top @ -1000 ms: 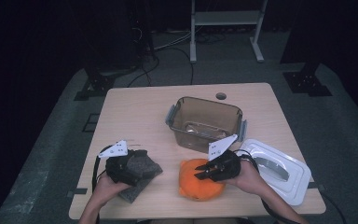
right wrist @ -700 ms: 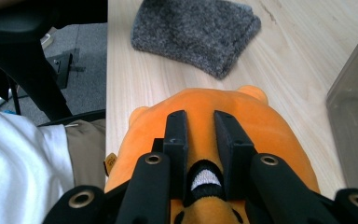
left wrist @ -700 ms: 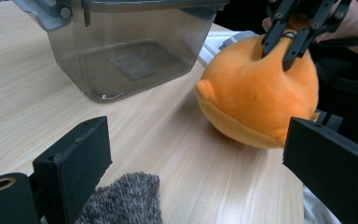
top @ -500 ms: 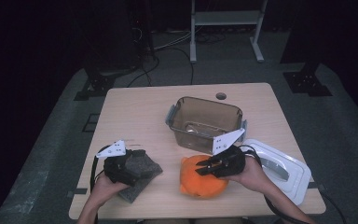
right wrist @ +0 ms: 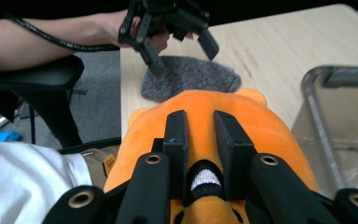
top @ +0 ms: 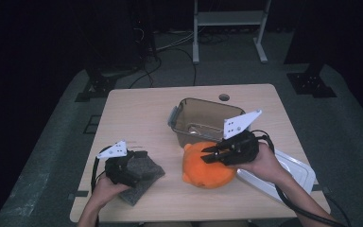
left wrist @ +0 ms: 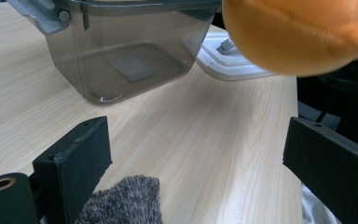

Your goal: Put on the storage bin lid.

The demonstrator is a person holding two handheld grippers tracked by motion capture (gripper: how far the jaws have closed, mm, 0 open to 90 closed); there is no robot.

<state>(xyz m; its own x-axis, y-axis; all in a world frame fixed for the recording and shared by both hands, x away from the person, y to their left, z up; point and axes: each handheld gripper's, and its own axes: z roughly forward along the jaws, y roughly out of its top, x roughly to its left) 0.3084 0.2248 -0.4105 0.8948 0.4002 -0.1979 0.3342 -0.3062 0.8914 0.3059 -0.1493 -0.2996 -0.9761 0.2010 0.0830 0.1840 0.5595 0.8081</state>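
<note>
Right gripper [right wrist: 200, 135]: jaws pinch the soft orange plush toy [top: 207, 165], near the table's near edge.
Left gripper [left wrist: 196, 163]: jaws wide, over the fuzzy grey cloth [left wrist: 121, 203].
Left gripper view: toy's round underside, clear of the wood.

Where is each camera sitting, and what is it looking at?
High view: above the person's side, looking down on the wooden table; both forearms and claws show.
Left gripper view: rides the left claw, facing the clear plastic box; its open jaws show.
Right gripper view: rides the right claw, shut on the orange plush toy; across it are the person's arm and white sleeve.
All three share the toy, box and grey fuzzy cloth.
</note>
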